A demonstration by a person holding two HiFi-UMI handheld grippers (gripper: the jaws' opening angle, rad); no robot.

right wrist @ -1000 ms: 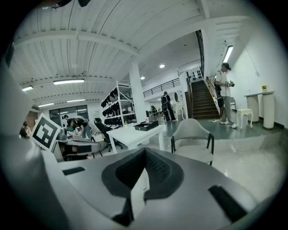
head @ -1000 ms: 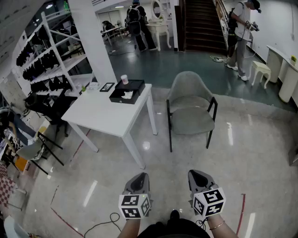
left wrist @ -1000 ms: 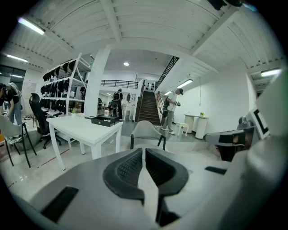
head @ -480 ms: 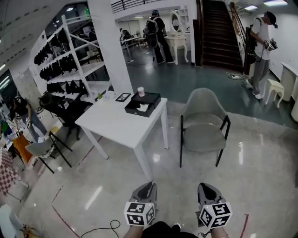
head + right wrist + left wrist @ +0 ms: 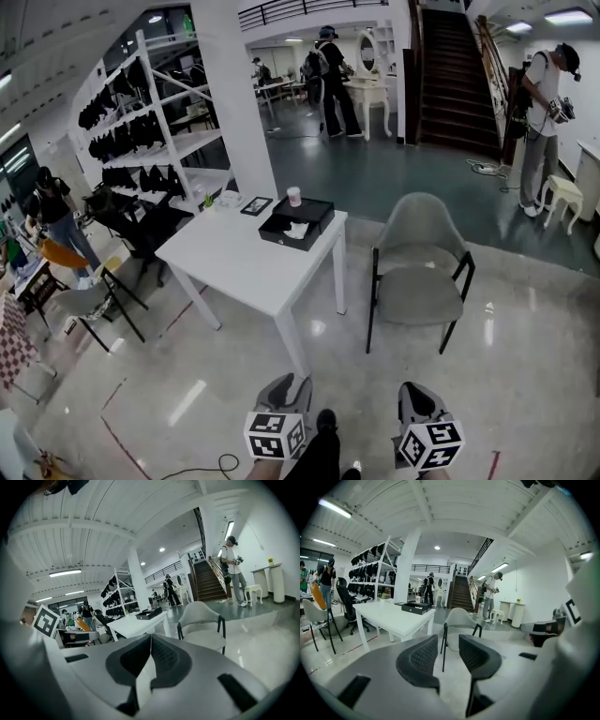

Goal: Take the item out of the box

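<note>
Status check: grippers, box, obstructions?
Left gripper just opening, empty; right gripper shut, empty. Black box open on white table's far end, white item inside, not reached. Grey chair beside table.

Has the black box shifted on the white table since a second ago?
No. The black box sits at the same far corner of the white table, beside the cup.

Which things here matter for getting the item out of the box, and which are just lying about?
For the job: black box, white item inside it, white table, left gripper (jaws just opening, empty), right gripper (shut).
Lying about: grey chair, cup, dark frame, shelving rack.
</note>
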